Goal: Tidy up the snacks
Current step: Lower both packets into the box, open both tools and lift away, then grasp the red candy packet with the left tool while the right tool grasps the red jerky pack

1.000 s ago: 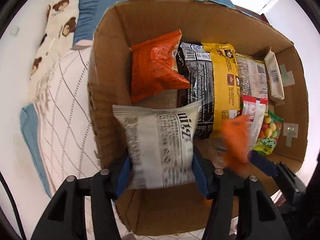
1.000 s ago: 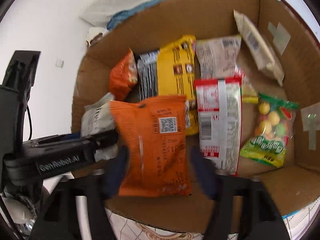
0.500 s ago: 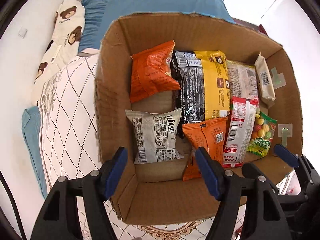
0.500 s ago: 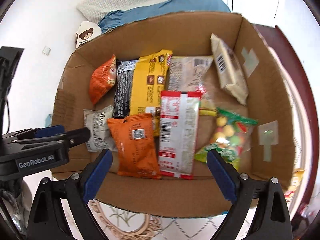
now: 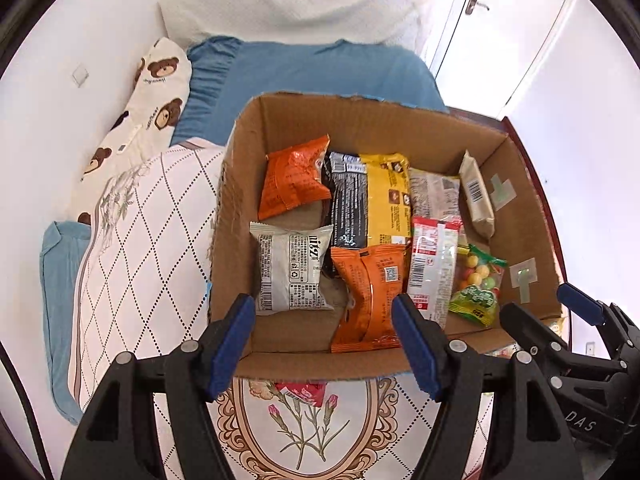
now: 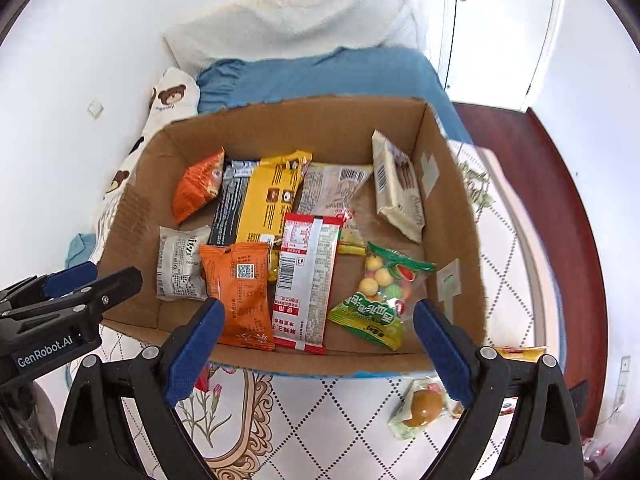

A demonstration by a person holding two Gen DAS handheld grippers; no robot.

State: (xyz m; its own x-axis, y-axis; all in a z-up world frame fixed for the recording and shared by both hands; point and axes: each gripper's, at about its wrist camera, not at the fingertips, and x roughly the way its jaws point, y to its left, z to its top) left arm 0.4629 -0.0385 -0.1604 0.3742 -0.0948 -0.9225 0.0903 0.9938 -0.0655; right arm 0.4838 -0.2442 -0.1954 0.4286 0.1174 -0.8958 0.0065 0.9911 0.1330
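An open cardboard box (image 5: 400, 128) (image 6: 304, 120) stands on a bed and holds several snack packets. A grey packet (image 5: 292, 268) (image 6: 180, 264) and an orange packet (image 5: 368, 296) (image 6: 240, 284) lie at its near left. A red-and-white packet (image 6: 308, 276), a green candy bag (image 6: 376, 304), a yellow-and-black packet (image 6: 268, 196) and a beige packet (image 6: 400, 188) lie beside them. My left gripper (image 5: 324, 344) is open and empty above the box's near wall. My right gripper (image 6: 316, 344) is open and empty too.
The bed has a white diamond-pattern quilt (image 5: 136, 264), a blue pillow (image 5: 312, 72) and a bear-print pillow (image 5: 156, 84). Loose snacks lie on the quilt in front of the box: a round pastry packet (image 6: 424, 404), a yellow packet (image 6: 516, 352), a red packet (image 5: 300, 390). A door (image 6: 500, 20) is at the back right.
Both grippers let go of their packets, the grey one from the left and the orange one from the right. Both packets now lie in the box. Both grippers opened and pulled back.
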